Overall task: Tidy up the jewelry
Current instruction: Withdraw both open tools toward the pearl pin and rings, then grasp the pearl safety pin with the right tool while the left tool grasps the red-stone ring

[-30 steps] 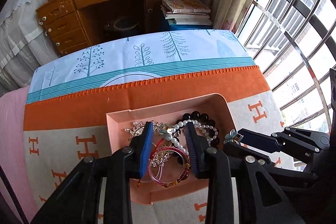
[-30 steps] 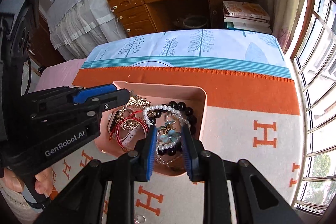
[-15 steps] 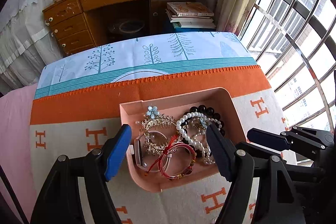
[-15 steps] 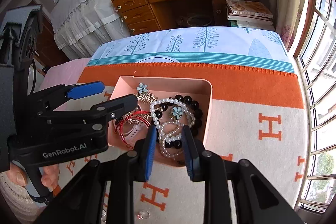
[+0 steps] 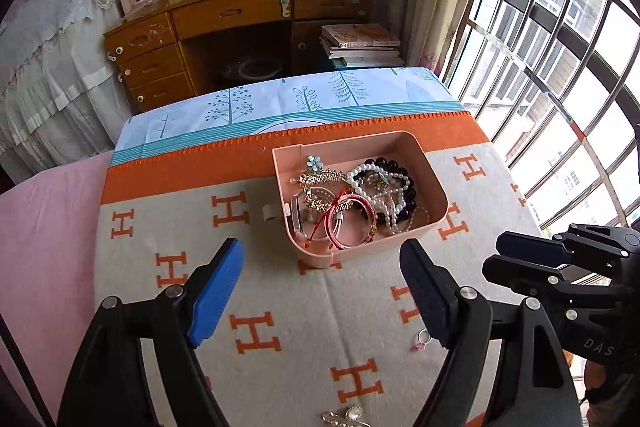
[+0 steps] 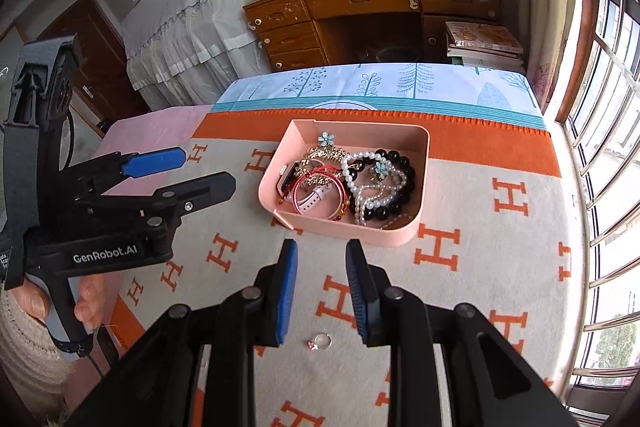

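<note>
A pink tray (image 5: 436, 183) (image 6: 425, 163) on the orange and cream blanket holds a pile of jewelry: pearl and black bead bracelets (image 5: 394, 187) (image 6: 380, 183), red bangles (image 5: 348, 223) (image 6: 316, 193), a gold hair comb (image 5: 320, 179) and a blue flower clip (image 5: 315, 161) (image 6: 327, 137). A small ring (image 5: 423, 338) (image 6: 321, 340) lies on the blanket near me. A pearl brooch (image 5: 348, 415) lies at the bottom edge. My left gripper (image 5: 320, 291) (image 6: 180, 171) is wide open and empty. My right gripper (image 6: 322, 291) (image 5: 524, 259) is partly open and empty, just above the ring.
The table is covered by the H-pattern blanket (image 5: 256, 331) and a tree-print cloth (image 5: 280, 103). A small white loop (image 5: 270, 214) lies left of the tray. A wooden desk (image 5: 240, 27), a stack of books (image 5: 360, 43) and a barred window (image 5: 560, 67) lie beyond.
Both grippers have pulled back from the tray toward me. The left gripper opened wide and left the blue flower clip in the tray. The right gripper opened a little.
</note>
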